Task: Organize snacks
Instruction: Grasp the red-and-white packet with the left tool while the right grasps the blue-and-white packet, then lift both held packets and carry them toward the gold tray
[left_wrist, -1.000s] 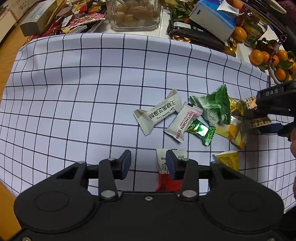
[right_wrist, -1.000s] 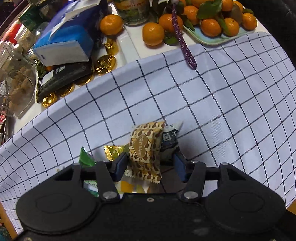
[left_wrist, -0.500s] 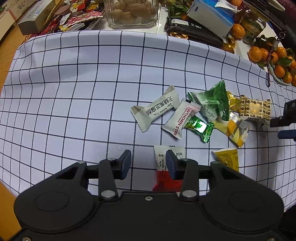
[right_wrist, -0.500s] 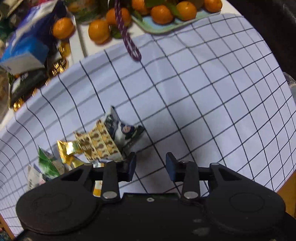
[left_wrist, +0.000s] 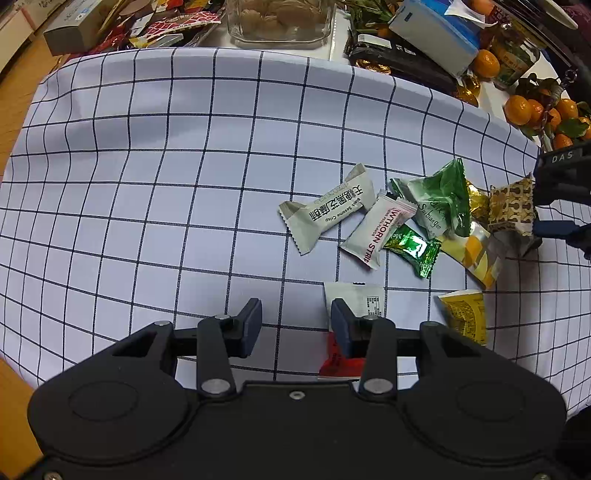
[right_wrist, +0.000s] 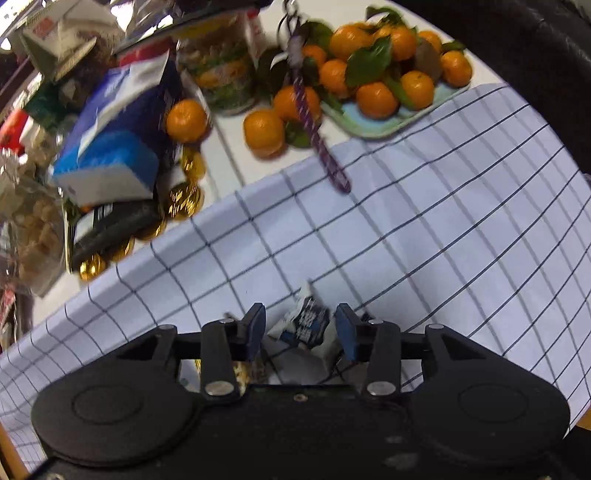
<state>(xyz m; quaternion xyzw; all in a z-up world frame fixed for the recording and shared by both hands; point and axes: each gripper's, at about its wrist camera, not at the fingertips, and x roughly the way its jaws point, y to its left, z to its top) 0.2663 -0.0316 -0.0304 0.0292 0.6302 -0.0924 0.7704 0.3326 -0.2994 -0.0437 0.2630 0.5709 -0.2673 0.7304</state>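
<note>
Blue-and-white, a small crinkled snack packet (right_wrist: 306, 322) lies low in the right wrist frame between the right gripper (right_wrist: 300, 326), whose jaws have just been opening and stand apart without pressing it. Beside it, a brown patterned wrapper (left_wrist: 511, 206) rests at the right edge of the left wrist frame, on the checked cloth (left_wrist: 184, 166). Lower centre there, the left gripper (left_wrist: 295, 325) gapes wide over bare cloth, empty; a red-and-white sachet (left_wrist: 352, 295) lies under its right finger (left_wrist: 341, 326).
</note>
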